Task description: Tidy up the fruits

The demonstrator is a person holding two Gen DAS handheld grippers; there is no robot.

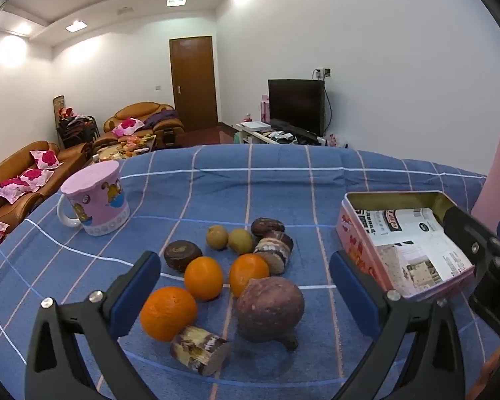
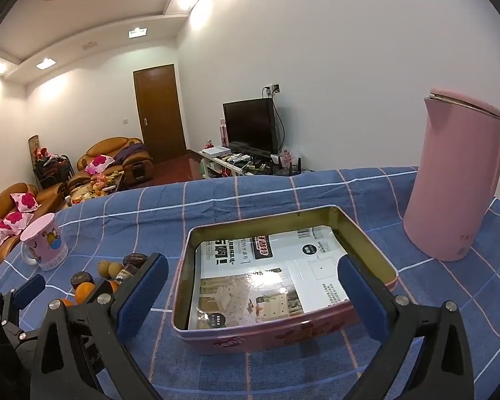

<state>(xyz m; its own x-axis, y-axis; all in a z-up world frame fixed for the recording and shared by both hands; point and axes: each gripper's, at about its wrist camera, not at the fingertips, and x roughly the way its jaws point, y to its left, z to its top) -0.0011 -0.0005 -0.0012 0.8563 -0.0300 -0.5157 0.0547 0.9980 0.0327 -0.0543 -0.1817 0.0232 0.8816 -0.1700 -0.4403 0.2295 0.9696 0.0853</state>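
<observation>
Your left claw (image 1: 245,286) hangs spread wide, empty, over the fruit pile (image 1: 236,276) at lower centre; your right claw (image 2: 253,288), equally wide, frames the empty tin (image 2: 370,243), ready to receive

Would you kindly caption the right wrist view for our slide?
Open right gripper hovers before the pink rectangular tin, paper-lined, fruit-free, beside a tall pink kettle.
</observation>
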